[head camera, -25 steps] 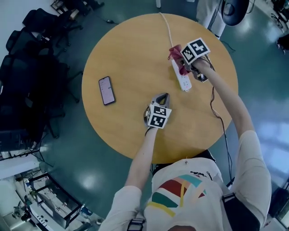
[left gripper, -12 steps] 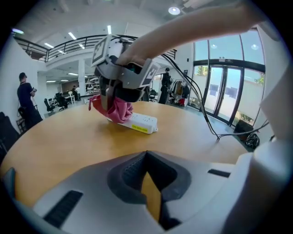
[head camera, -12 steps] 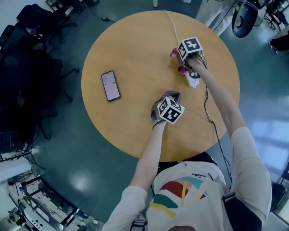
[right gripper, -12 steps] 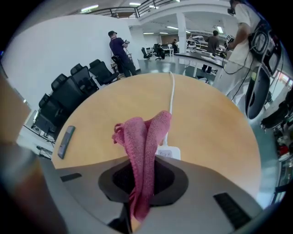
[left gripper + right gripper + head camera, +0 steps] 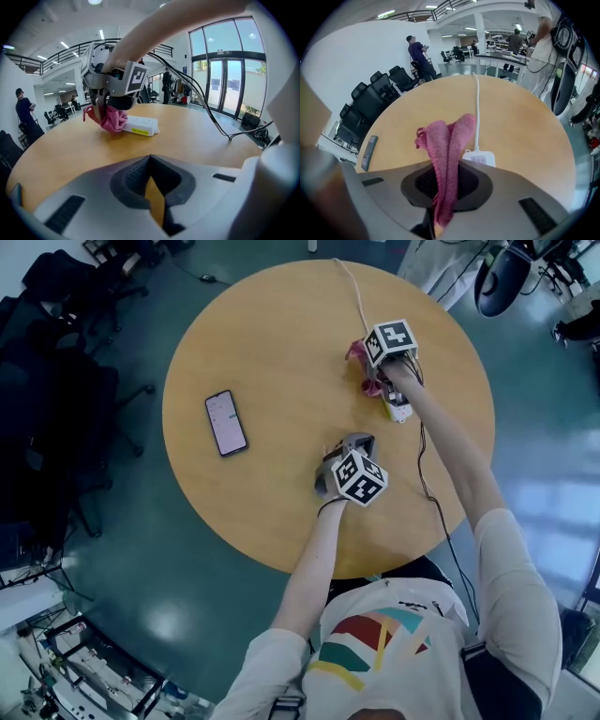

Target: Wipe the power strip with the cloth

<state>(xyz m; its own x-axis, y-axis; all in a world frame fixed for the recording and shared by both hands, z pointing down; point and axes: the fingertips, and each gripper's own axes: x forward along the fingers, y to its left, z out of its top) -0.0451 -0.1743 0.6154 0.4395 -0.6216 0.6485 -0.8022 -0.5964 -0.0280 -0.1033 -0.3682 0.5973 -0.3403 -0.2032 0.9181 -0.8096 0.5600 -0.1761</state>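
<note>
A white power strip (image 5: 396,408) lies on the right part of the round wooden table (image 5: 272,352), its cord (image 5: 349,287) running to the far edge. My right gripper (image 5: 376,381) points steeply down over the strip, shut on a pink cloth (image 5: 359,355) that hangs onto it. In the right gripper view the cloth (image 5: 449,150) is pinched between the jaws, with the strip's end (image 5: 478,158) just beyond. My left gripper (image 5: 352,442) hovers over the table nearer the person, shut and holding nothing. From the left gripper view, the cloth (image 5: 111,119) rests against the strip (image 5: 139,125).
A dark phone (image 5: 226,423) lies on the left half of the table. A black cable (image 5: 433,502) trails off the table's right edge along the right arm. Black office chairs (image 5: 56,362) stand left of the table.
The right gripper has sunk a little toward the strip with the cloth. The left gripper has rolled, so its marker cube shows another face. The head view has shifted slightly.
</note>
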